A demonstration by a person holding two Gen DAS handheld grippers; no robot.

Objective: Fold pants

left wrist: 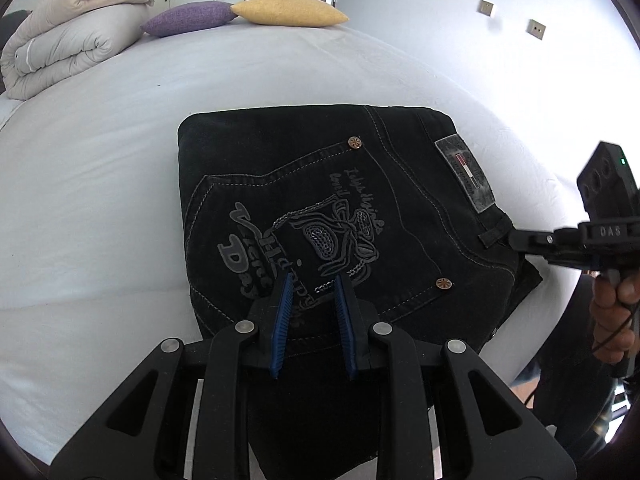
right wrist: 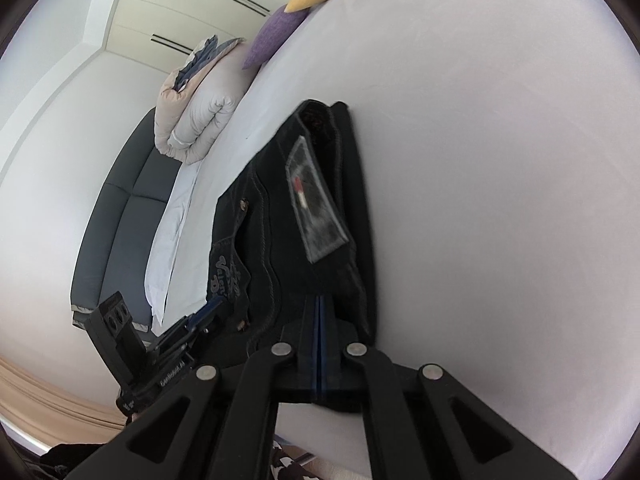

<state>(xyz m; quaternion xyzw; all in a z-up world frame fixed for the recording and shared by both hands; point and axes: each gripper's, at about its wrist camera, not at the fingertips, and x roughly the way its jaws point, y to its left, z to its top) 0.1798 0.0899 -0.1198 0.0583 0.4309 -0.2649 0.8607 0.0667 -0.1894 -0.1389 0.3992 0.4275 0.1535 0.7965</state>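
Note:
Black jeans (left wrist: 320, 184) lie folded into a thick square on the white bed (left wrist: 100, 168), back pocket and grey waistband patch (left wrist: 466, 176) facing up. My left gripper (left wrist: 314, 286) hangs over their near edge. Its blue pads (left wrist: 285, 304) stand a little apart and their ribbed inner faces are bare, with only the pocket print showing in the gap. My right gripper (right wrist: 319, 306) is shut, its pads meeting in one thin line. Its tip (left wrist: 514, 238) touches the waistband edge by a belt loop. No cloth shows between its pads. The right wrist view shows the jeans (right wrist: 280, 220) edge-on, and the left gripper (right wrist: 206, 312) at their pocket side.
A rolled duvet (left wrist: 60, 48), a purple pillow (left wrist: 188, 18) and a yellow pillow (left wrist: 288, 10) lie at the far end of the bed. A person's hand (left wrist: 612, 308) holds the right gripper off the bed's right edge. A dark sofa (right wrist: 120, 220) stands beyond the left side.

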